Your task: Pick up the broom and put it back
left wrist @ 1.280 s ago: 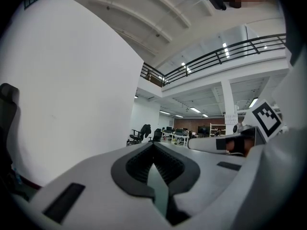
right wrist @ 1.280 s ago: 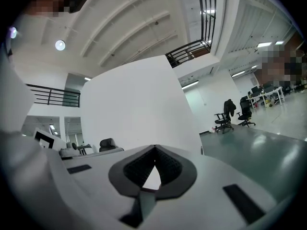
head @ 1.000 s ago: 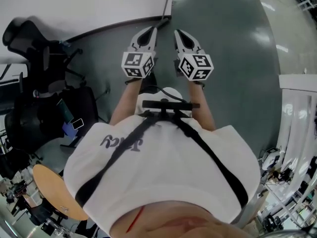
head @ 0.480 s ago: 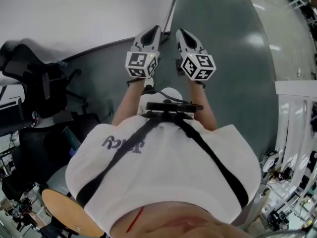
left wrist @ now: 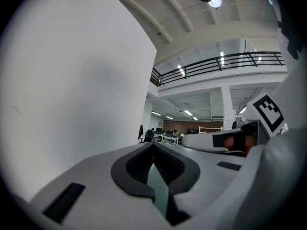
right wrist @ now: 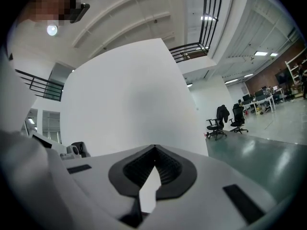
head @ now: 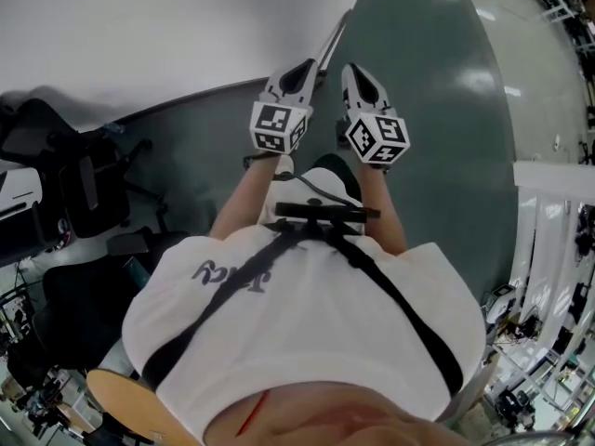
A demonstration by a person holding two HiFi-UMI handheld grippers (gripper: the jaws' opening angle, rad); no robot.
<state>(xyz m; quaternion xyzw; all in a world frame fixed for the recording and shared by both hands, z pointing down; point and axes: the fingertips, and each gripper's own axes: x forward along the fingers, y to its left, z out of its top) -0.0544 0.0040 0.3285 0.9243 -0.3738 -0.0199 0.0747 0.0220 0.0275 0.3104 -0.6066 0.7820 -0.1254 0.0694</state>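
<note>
Holding nothing, the closed left claw (head: 305, 67) and closed right claw (head: 352, 71) face a plain white wall (head: 167, 26) above glossy grey-green floor (head: 437, 110); black office chairs (head: 74, 189) stand off to their left.

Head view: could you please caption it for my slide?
Left gripper and right gripper, both shut, side by side near a white wall.

- White wall (head: 167, 26): plain, fills the upper left of the head view.
- Grey-green floor (head: 446, 110): glossy, with light reflections.
- Black office chairs (head: 70, 179): grouped at the left, near the wall.
- Round wooden tabletop (head: 116, 400): partly in view at the lower left edge.
- White racks (head: 548, 230): at the right edge.
- Black balcony railing (left wrist: 220, 62): along an upper level.
- Two further office chairs (right wrist: 225, 121): standing on open floor.
- Desks (left wrist: 165, 137): far off, small.
</note>
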